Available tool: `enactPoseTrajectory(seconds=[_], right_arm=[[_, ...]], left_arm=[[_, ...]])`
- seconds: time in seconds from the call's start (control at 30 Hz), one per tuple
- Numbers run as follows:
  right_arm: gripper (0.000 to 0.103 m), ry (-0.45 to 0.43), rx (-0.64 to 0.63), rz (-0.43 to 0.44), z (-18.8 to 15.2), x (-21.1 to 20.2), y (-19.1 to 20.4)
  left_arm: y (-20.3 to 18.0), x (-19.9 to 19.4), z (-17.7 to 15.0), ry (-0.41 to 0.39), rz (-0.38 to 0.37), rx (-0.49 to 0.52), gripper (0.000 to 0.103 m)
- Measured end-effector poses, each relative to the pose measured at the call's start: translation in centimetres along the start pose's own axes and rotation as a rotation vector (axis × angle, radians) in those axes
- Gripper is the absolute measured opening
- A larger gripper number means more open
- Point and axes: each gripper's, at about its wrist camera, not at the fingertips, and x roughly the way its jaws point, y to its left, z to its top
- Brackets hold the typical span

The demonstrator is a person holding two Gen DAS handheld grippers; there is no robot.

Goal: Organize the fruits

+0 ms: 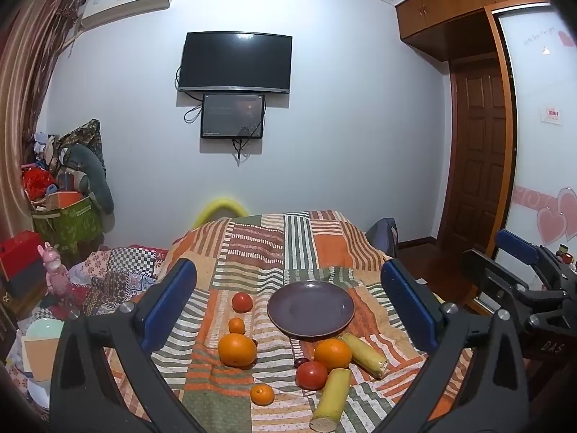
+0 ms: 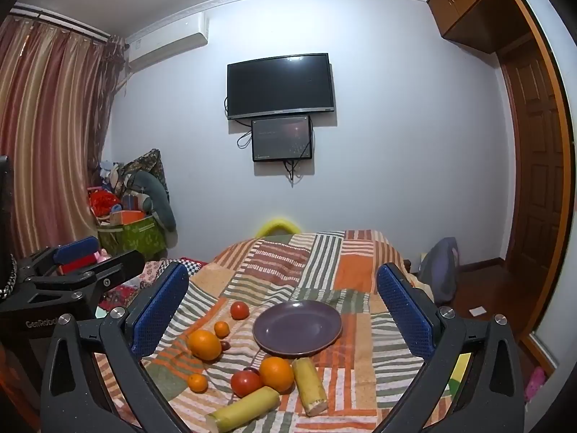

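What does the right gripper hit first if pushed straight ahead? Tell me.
Likely the purple plate: it lies centred between the open jaws of the right gripper, nothing nearer on that line. Depth is unclear, so it might pass over it.

A patchwork woven cloth [image 1: 252, 252] is being shown, matt and rumpled. A smooth, faintly glossy plate [image 1: 311, 308] is being carried on it. Dimpled blue pads [image 2: 404, 310] are being held in matt black plastic frames with metal screws.

Pale wall [image 1: 342, 137] — television [image 1: 236, 62], curtains [image 2: 50, 137], wardrobe [image 1: 479, 151].
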Motion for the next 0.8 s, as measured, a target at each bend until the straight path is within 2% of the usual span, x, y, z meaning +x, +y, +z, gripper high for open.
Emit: enactPoseTrajectory(seconds=[0.8], right_arm=[[0.103,-0.011,-0.020,0.003,0.61,-0.37,0.53]], left_arm=[[-0.38,-0.22,0.09,-0.028,0.002,0.007,0.103]])
